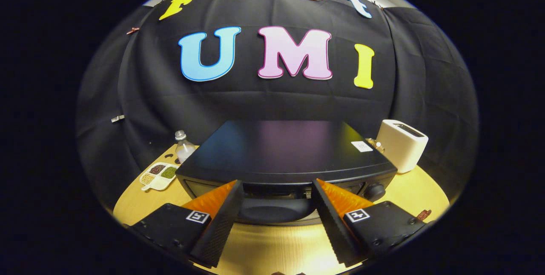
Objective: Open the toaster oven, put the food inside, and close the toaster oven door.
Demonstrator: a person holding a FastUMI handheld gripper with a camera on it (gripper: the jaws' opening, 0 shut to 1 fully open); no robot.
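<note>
Looking down past spread, empty fingers point(276, 219) toward a black oven point(283, 156) on a wood table point(272, 249). Left: a seed tray point(159, 176) and bottle point(184, 147), set clear of the door. Centre: oven just ahead, door handle point(274, 211) between the fingertips, probably lined up for pulling open. Right: a white toaster point(402, 144). Food not identifiable.

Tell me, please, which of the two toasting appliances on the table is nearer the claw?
The black toaster oven, whose front sits just ahead of the open claw. The white slot toaster stands farther back, beside the oven's knob end.
</note>
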